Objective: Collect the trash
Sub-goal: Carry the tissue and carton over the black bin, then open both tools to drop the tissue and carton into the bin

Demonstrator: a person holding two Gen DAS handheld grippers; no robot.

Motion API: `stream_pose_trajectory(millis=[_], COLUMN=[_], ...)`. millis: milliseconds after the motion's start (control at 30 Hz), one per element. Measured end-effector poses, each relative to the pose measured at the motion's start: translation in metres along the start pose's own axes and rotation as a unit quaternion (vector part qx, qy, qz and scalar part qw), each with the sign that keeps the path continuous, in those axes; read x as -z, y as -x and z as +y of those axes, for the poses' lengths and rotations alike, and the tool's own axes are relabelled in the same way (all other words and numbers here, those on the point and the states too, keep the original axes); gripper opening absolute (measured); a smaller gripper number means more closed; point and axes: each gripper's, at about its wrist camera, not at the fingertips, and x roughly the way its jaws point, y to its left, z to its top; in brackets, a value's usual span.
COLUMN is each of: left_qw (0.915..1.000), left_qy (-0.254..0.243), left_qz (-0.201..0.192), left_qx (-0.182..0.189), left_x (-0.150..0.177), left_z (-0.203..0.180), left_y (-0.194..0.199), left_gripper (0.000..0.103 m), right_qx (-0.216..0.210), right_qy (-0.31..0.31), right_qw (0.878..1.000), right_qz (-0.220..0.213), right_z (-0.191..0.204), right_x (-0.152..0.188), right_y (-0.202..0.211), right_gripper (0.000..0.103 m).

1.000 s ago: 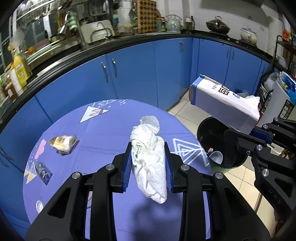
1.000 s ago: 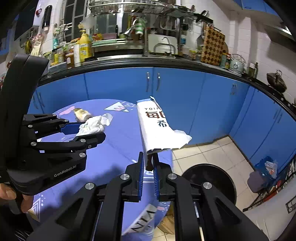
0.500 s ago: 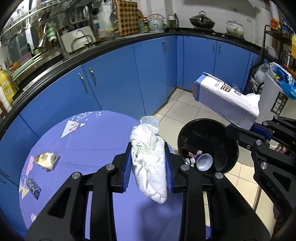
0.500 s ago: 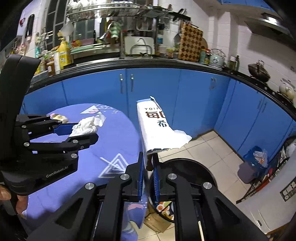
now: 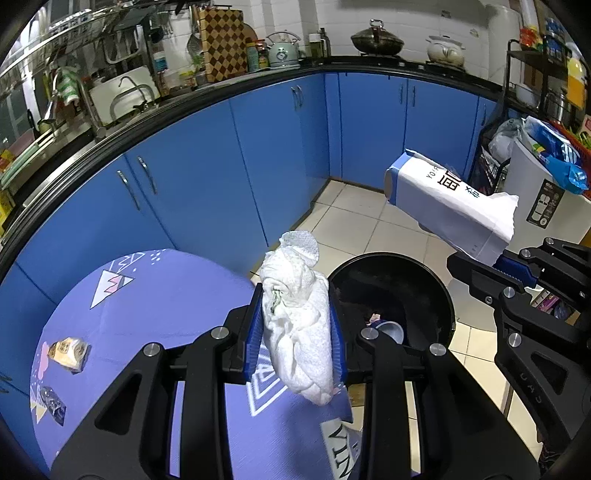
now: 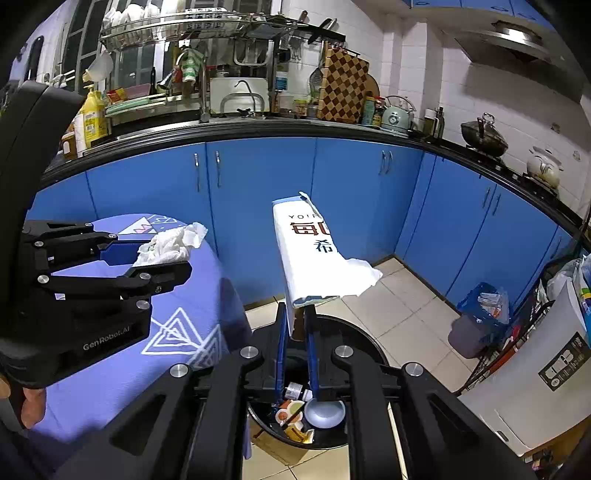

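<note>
Two wrappers (image 5: 68,354) on table (image 5: 177,295) (one tissue wad (image 5: 299,325), one carton (image 5: 448,206) gripped).

A home kitchen is showing here: blue cabinets (image 6: 258,192) running under a dark counter (image 6: 258,127), a sink faucet (image 6: 243,88), dish rack (image 6: 192,29), checkered cutting board (image 6: 341,86), kettle (image 6: 395,116) and lidded pots (image 5: 376,38).

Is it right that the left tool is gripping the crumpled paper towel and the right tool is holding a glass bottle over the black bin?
Not quite. The right tool is clamped on a white and blue carton, not a glass bottle; the right wrist view shows it. The rest holds: the left tool grips the crumpled paper towel, and the black bin sits below.
</note>
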Motion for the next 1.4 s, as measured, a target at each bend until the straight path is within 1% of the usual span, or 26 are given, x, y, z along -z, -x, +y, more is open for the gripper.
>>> stream_pose_trajectory(millis=[367, 667, 1400], left_qw=[0.9997, 0.9996, 0.9994], left_qy=[-0.017, -0.019, -0.023], left_qz=[0.005, 0.008, 0.008], left_qx=[0.017, 0.021, 0.024], left_x=[-0.015, -0.022, -0.027], left_z=[-0.021, -0.027, -0.034], left_y=[-0.021, -0.034, -0.037], left_gripper=[0.032, 0.032, 0.033], right_qx=[0.008, 0.014, 0.017], right_qy=[-0.008, -0.012, -0.017], right_qw=[1.000, 1.000, 1.000], right_qz=[0.004, 0.007, 0.006], right_z=[-0.012, -0.019, -0.031], right_x=[0.002, 0.001, 0.001], right_y=[-0.012, -0.020, -0.023], right_gripper=[0.010, 0.010, 0.010])
